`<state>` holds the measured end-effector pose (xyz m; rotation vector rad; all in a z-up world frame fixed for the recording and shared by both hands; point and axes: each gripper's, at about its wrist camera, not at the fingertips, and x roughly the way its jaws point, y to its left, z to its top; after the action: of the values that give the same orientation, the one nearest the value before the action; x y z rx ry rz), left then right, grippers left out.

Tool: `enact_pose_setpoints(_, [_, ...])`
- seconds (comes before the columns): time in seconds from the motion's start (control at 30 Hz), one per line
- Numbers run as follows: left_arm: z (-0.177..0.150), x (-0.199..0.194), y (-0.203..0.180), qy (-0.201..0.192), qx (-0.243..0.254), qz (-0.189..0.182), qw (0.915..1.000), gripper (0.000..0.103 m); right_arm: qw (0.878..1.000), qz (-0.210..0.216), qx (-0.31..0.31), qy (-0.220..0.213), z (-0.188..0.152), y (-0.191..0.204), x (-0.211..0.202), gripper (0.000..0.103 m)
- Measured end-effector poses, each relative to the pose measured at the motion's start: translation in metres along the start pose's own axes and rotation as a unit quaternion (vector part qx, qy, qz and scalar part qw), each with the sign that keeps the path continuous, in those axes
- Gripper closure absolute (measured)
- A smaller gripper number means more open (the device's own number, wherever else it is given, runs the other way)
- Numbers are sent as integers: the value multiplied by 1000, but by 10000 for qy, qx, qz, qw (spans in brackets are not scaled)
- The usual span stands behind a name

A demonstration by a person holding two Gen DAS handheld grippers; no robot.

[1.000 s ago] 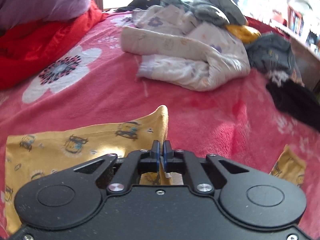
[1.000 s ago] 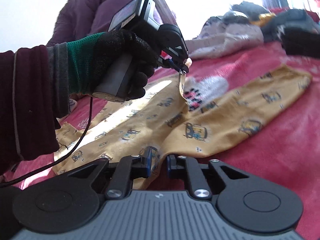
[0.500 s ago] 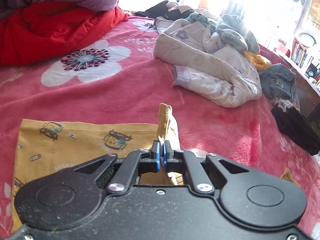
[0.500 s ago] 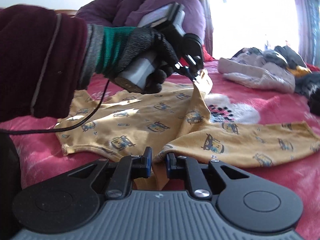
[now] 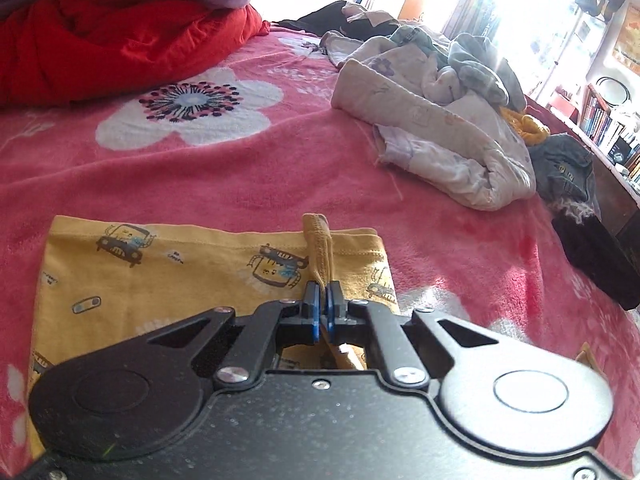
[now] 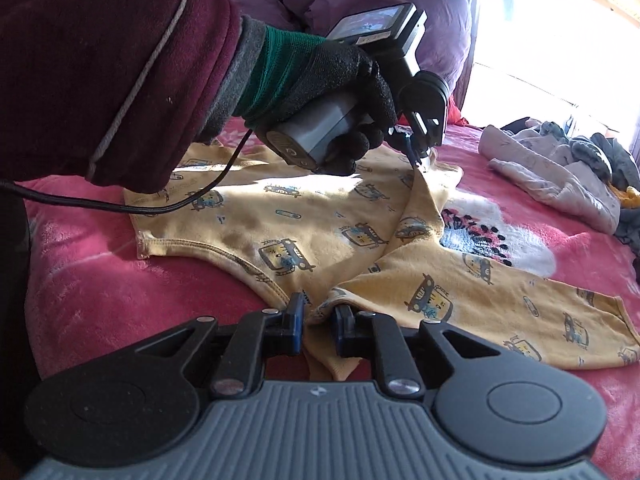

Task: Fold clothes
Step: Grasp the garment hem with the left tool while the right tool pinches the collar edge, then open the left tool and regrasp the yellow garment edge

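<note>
Shirt [image 6: 280, 216]: thin yellow knit, car print, stitched hems.
Left gripper [image 5: 322, 304]: clamps its hem.
Right gripper [image 6: 317, 322]: seemingly pinches a fold.
Blanket [image 5: 240, 168]: pink plush.

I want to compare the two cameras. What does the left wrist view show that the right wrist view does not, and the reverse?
Only the left wrist view shows the red bedding, the bookshelf and a black garment at the bed's edge.

Only the right wrist view shows the gloved hand with the left gripper from outside, its cable, and the right gripper with yellow fabric between its jaws.

Both show the yellow car-print shirt, the pink flowered blanket and the pile of unfolded clothes.
</note>
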<state>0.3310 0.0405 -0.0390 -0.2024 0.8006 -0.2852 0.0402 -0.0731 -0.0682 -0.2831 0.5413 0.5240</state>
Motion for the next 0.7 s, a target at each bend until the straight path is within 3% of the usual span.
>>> enact_pose_setpoints(0.2, [1, -14, -15, -127, 227, 322, 9991, 95, 10000, 35, 79, -15, 0, -2, 0, 81])
enact_pose_setpoints(0.27, [4, -27, -35, -196, 597, 214, 9978, 95, 10000, 38, 78, -38, -1, -3, 0, 79])
enact_pose_setpoints(0.33, [4, -34, -68, -32, 1097, -192, 9938, 92, 10000, 27, 37, -61, -2, -1, -1, 73])
enact_pose_setpoints(0.37, [2, -37, -90, 113, 1444, -457, 9884, 88, 10000, 18, 5, -73, -3, 0, -1, 70])
enact_pose_setpoints(0.43, [-7, -39, -137, 440, 2177, -934, 9705, 65, 9999, -4, -88, -90, -4, 4, -1, 66])
enact_pose_setpoints(0.5, [-23, -39, -185, 692, 2828, -1256, 9484, 62, 9998, -21, -188, -97, -5, 7, 0, 58])
enact_pose_setpoints(0.57, [-41, -35, -228, 921, 3336, -1445, 9270, 62, 9995, -70, -281, -115, -5, 10, 0, 58])
enact_pose_setpoints(0.63, [-60, -26, -261, 1088, 3781, -1468, 9075, 62, 9994, -75, -301, -127, -6, 10, 0, 57])
enact_pose_setpoints(0.7, [-78, -16, -283, 1231, 4064, -1381, 8948, 62, 9994, -67, -302, -134, -6, 10, 0, 57])
